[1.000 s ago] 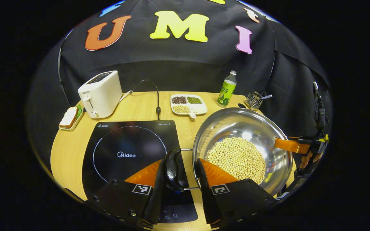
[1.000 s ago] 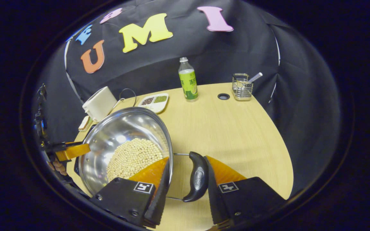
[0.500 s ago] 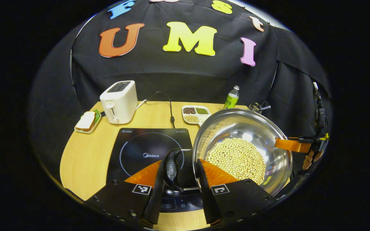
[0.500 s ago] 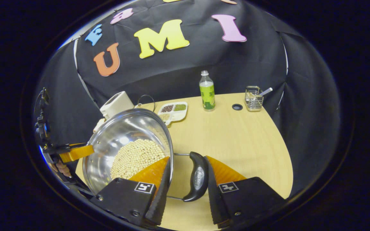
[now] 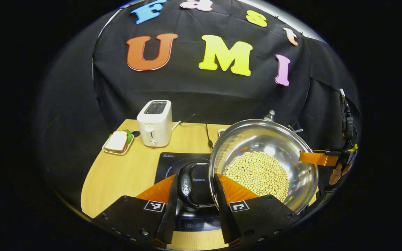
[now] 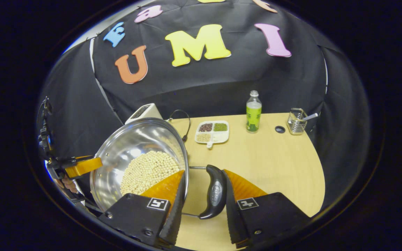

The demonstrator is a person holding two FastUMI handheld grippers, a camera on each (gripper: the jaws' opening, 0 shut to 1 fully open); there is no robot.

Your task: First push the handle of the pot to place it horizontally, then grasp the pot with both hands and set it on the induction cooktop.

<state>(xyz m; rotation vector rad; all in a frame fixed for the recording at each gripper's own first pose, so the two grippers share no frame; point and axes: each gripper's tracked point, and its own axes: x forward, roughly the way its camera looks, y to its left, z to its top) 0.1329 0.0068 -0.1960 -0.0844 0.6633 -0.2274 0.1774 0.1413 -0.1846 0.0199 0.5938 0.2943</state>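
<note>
A: Polished steel fills the scene. Each tool is clamped on a curved black side handle of the pot: left tool [image 5: 194,190] on one handle [image 5: 186,184], right tool [image 6: 203,195] on the opposite handle [image 6: 214,191].

B: Where is the pot?

A: The pot [image 5: 262,162], a wide shiny bowl shape holding small round pale beans [image 5: 258,172], looks carried above the wooden surface [image 5: 117,174], just right of the glossy black induction cooktop [image 5: 183,167].

B: Which step?

A: Probably the two-handed carry. Next it needs moving over the cooktop and lowering level, so the beans stay put.
</note>
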